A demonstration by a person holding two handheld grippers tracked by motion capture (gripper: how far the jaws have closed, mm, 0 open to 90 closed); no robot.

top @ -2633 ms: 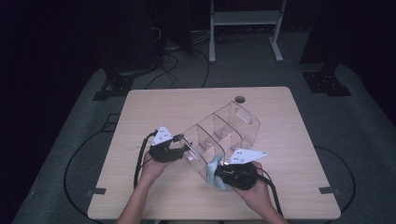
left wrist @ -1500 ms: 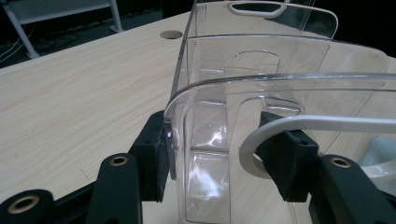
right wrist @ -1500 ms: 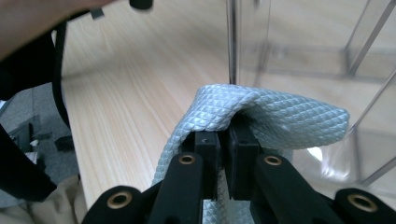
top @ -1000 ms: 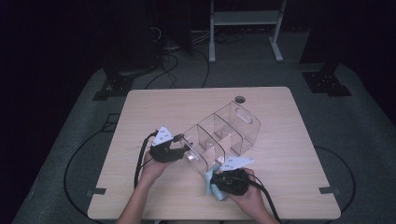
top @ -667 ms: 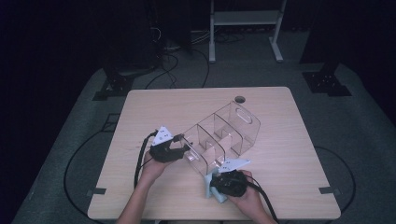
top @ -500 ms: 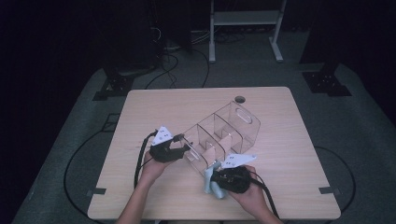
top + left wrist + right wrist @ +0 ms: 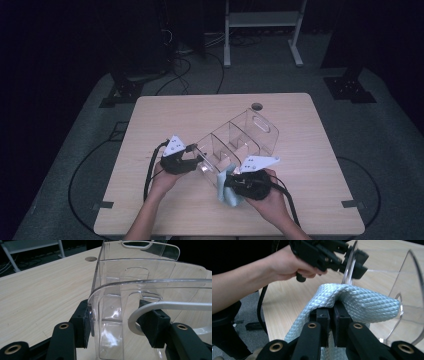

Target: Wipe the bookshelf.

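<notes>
The left gripper (image 7: 192, 159) clamps the clear organizer's (image 7: 240, 145) near wall to steady it at mid-table — the right gripper (image 7: 231, 184) pinches a pale cloth (image 7: 227, 192) beside it, ready for wiping.

Pale blue diamond-weave cloth (image 7: 352, 302), clear organiser (image 7: 240, 142), light wood table (image 7: 165, 115).

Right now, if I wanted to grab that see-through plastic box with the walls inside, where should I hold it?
Probably by an end wall's top edge, coming from above or from the end. The clear box has thin upright walls that tongs can straddle, and each end wall has a handle slot. The left tongs already clamp the near wall that way, one pad each side. The long sides look too wide to span.
</notes>
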